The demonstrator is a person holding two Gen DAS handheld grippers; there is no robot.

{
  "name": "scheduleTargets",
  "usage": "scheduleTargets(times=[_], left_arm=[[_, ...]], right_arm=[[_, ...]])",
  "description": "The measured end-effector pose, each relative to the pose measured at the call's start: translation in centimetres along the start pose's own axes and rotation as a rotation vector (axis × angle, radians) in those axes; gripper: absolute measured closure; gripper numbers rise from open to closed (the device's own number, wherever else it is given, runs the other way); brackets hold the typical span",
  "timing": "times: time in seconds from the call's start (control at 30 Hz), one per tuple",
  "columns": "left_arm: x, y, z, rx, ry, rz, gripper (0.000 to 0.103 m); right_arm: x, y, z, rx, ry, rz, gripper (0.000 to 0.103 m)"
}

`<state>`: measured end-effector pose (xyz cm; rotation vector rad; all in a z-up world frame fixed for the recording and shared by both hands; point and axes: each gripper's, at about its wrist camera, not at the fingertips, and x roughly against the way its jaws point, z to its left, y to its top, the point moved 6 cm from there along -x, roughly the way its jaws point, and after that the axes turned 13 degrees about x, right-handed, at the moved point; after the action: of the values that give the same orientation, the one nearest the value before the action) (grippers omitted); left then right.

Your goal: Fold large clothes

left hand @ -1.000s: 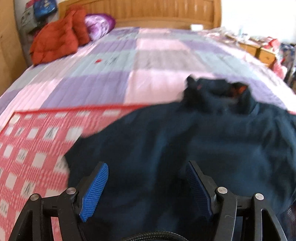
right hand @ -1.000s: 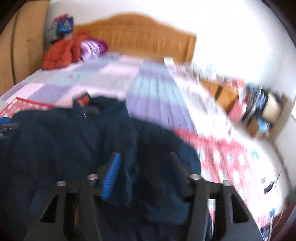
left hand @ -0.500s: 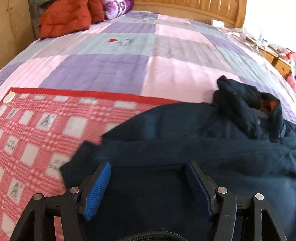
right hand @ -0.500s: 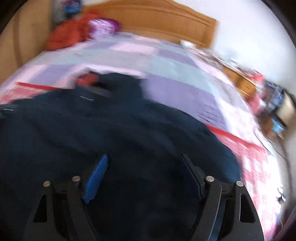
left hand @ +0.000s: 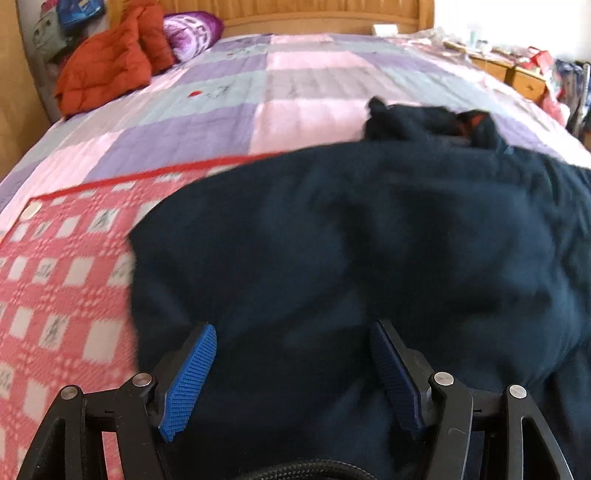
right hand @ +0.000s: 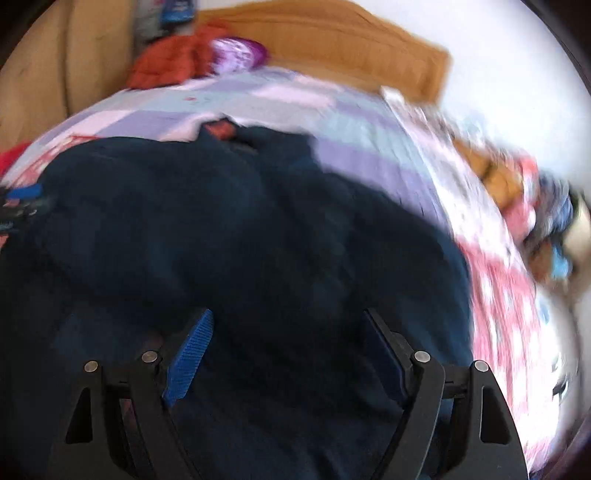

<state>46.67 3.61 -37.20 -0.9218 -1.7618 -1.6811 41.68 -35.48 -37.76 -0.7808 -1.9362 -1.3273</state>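
Note:
A large dark navy garment (left hand: pixel 369 240) with an orange-lined collar (left hand: pixel 476 120) lies spread on the bed, partly over a red checked blanket (left hand: pixel 62 266). My left gripper (left hand: pixel 291 332) is open just above the garment's near part, its blue pads (left hand: pixel 192 376) wide apart with nothing between them. In the right wrist view the same garment (right hand: pixel 240 240) fills the middle, blurred. My right gripper (right hand: pixel 288 321) is open over it. The left gripper's tip (right hand: pixel 22 199) shows at the left edge of that view.
The bed has a purple, pink and grey patchwork quilt (left hand: pixel 295 81) and a wooden headboard (left hand: pixel 295 14). A red jacket (left hand: pixel 107 70) and purple pillow (left hand: pixel 192 29) lie at the far left. A cluttered wooden nightstand (left hand: pixel 517 74) stands to the right.
Both views have lifted and swung back, so the garment now fills more of the frame. Both grippers stay open. The right wrist view is more blurred and has turned left.

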Motion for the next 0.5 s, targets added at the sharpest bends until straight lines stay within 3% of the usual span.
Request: scheduleTargets(times=[0.03,0.1,0.23,0.33,0.4,0.5], left_arm=[[0.5,-0.3,0.8,0.007,0.009,0.004,0.031],[1.8,-0.9,1.9,0.011,0.032,0.001,0.031],[3.8,-3.7,1.1,0.018,-0.002,0.033,0.031],[3.7,-8.5,-0.6,-0.036,0.008,0.134,0.031],[3.7,-10.4,-0.3,-0.047,0.028,0.15,0.03],[4.6,-11.2,2.1,0.016,0.058,0.132,0.03]], right_arm=[[0.4,-1.2,-0.9,-0.02,0.03,-0.004,0.02],[1.6,-3.1,-2.0,0.012,-0.096,0.048,0.02],[4.8,-5.1,0.2,-0.025,0.0,0.018,0.02],[5.6,-7.2,4.6,0.058,0.074,0.051,0.02],[5.5,-8.6,5.1,0.058,0.078,0.085,0.02],[6.7,-12.0,1.8,-0.047,0.021,0.12,0.02]])
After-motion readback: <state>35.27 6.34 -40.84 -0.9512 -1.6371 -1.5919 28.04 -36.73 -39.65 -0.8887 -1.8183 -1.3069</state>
